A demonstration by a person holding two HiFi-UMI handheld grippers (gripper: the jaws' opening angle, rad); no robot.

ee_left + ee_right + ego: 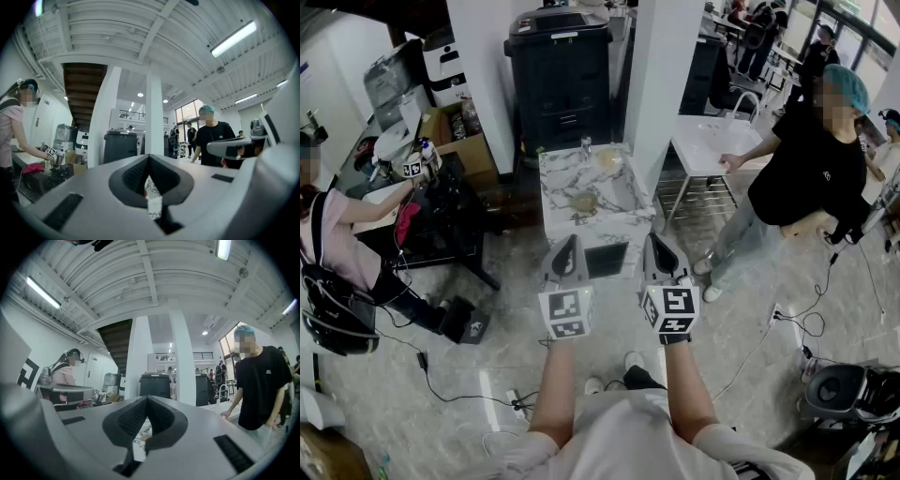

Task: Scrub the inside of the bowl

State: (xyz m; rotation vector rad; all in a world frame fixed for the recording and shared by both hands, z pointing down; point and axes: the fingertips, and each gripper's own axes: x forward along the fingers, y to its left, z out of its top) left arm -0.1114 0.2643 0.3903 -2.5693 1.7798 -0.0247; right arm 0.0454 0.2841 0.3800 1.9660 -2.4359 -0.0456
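Observation:
A marble-topped counter (614, 192) stands a few steps ahead in the head view. On it lies a small brownish bowl-like thing (585, 202). A pale round object (607, 159) sits further back, too small to make out. My left gripper (568, 240) and right gripper (655, 238) are held level side by side, short of the counter's near edge. Both are shut with nothing between the jaws. In the left gripper view the left gripper (149, 157) has its jaws together, and the counter's marble shows through the gap below. In the right gripper view the right gripper (147, 399) looks the same.
A person in black (811, 169) stands at a white sink table (712, 141) to the right. A person in pink (337, 244) works at a dark bench (441, 216) on the left. Behind the counter are a black bin (560, 75) and a white pillar (661, 75). Cables (441, 384) lie on the floor.

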